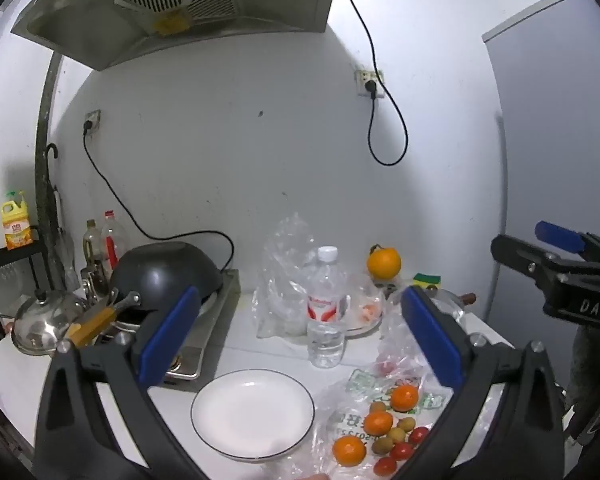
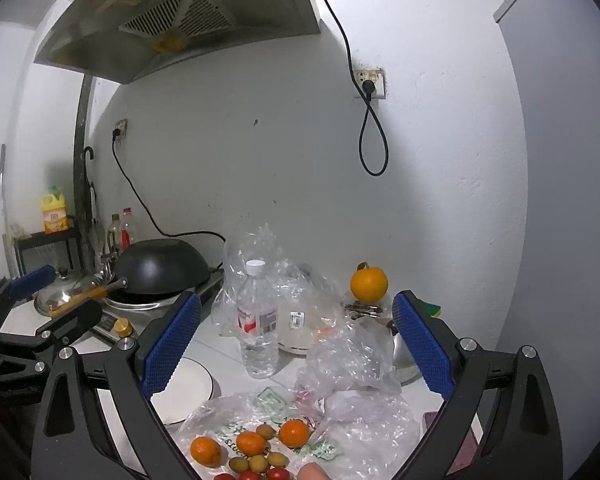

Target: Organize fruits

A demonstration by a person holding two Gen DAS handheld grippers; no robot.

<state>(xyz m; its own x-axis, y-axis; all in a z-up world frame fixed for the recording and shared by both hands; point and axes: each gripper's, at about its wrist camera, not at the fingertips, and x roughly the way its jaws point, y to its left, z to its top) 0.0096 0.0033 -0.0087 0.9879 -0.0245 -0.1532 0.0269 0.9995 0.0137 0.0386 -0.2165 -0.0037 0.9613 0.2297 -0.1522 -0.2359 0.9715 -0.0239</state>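
Fruit lies on a flattened plastic bag (image 1: 364,420) on the white counter (image 1: 260,352): three mandarins (image 1: 349,451), small tan longans (image 1: 405,424) and cherry tomatoes (image 1: 402,450). Empty white plate (image 1: 252,414) sits just left of the bag. One large orange (image 1: 384,263) stands apart near the wall, behind a water bottle (image 1: 326,308). Left gripper (image 1: 300,336) hovers with jaws wide, holding nothing. Right gripper (image 2: 296,348) likewise wide and empty above the fruit.
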